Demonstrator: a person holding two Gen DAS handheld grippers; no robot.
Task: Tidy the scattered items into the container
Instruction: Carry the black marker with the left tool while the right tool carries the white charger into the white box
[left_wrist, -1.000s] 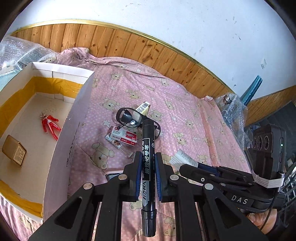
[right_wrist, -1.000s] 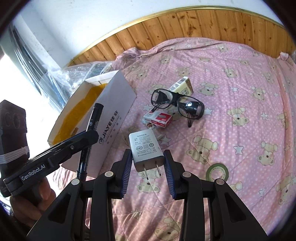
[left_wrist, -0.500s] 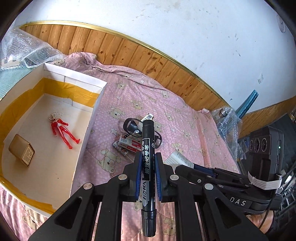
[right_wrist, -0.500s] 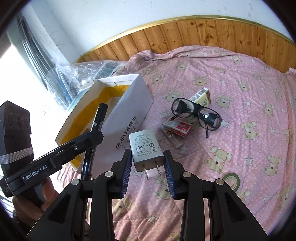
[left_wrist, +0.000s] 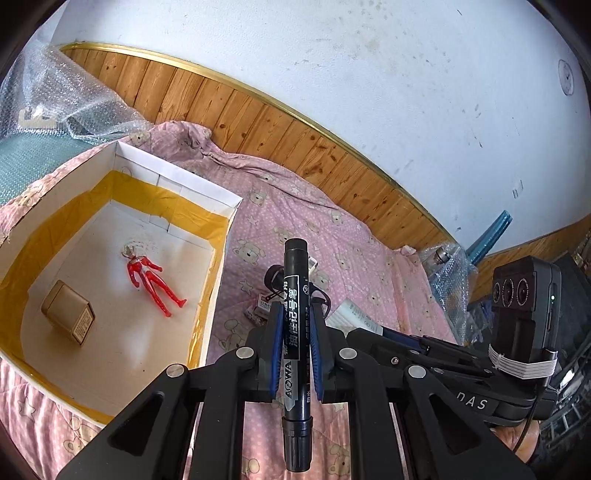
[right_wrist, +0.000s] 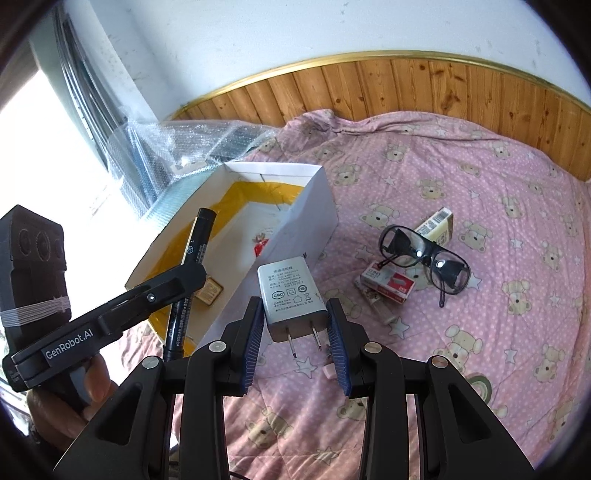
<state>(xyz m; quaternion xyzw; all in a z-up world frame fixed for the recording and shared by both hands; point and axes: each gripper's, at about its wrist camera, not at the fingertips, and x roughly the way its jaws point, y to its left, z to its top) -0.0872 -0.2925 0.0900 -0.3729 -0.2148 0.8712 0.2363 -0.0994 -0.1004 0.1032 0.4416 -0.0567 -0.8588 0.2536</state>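
My left gripper is shut on a black marker, which stands upright between the jaws, just right of the white box. A red toy figure and a small brown box lie inside that container. My right gripper is shut on a grey plug adapter, prongs toward the camera, held above the pink bedspread near the box's long wall. Glasses, a red-and-white staple box and a small carton lie scattered on the bed.
Bubble wrap is heaped behind the box, and another wrapped bundle sits at the bed's right end. A green tape ring lies on the bedspread. Wood panelling borders the bed's far side.
Both grippers have risen and swung toward the box, still holding the marker and the adapter. More of the box's inside shows now.
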